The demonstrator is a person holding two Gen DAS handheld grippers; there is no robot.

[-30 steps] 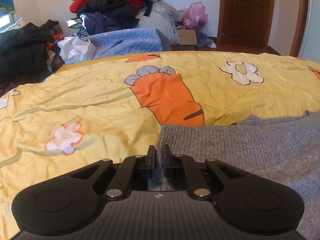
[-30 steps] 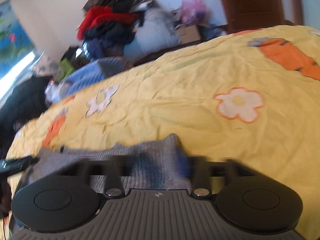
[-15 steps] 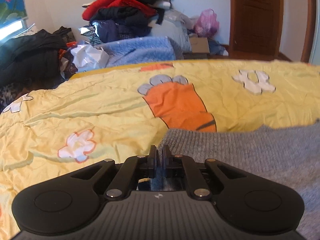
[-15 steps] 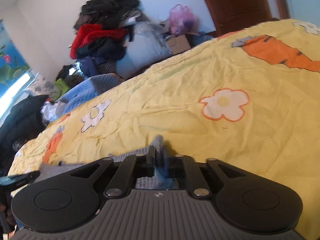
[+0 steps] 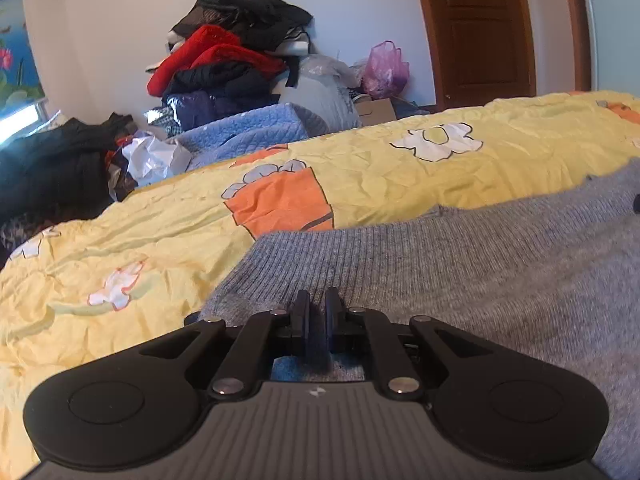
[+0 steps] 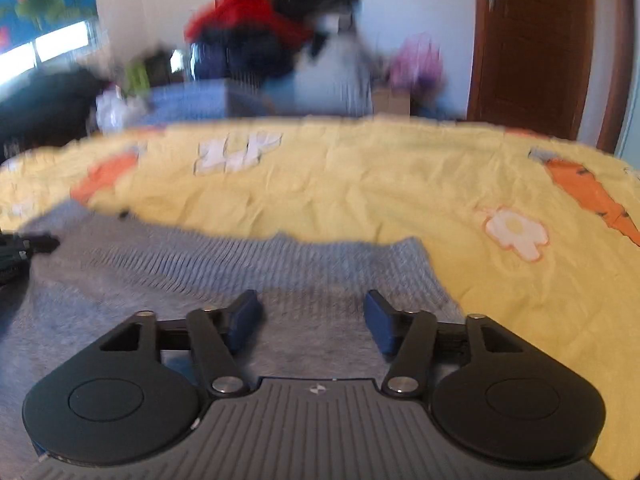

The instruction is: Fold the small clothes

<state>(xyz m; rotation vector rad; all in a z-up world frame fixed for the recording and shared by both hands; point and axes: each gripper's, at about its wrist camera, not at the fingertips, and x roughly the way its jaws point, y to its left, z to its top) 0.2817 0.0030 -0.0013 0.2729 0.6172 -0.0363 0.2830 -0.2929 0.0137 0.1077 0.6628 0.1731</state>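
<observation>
Grey knit garment [image 5: 460, 264] lies flat on yellow bedspread [image 5: 380, 176]. Left gripper [image 5: 316, 312] pinches its ribbed hem; right gripper [image 6: 312, 316] spread wide, empty (view blurred). Fold laid; next likely left release, regrasp.

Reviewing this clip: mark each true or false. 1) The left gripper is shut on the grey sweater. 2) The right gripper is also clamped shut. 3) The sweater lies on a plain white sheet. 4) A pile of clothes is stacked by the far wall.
1) True: the left gripper pinches the grey sweater.
2) False: the right gripper is open over the sweater.
3) False: it lies on a yellow bedspread printed with carrots and flowers.
4) True: a pile of clothes sits by the wall.
</observation>
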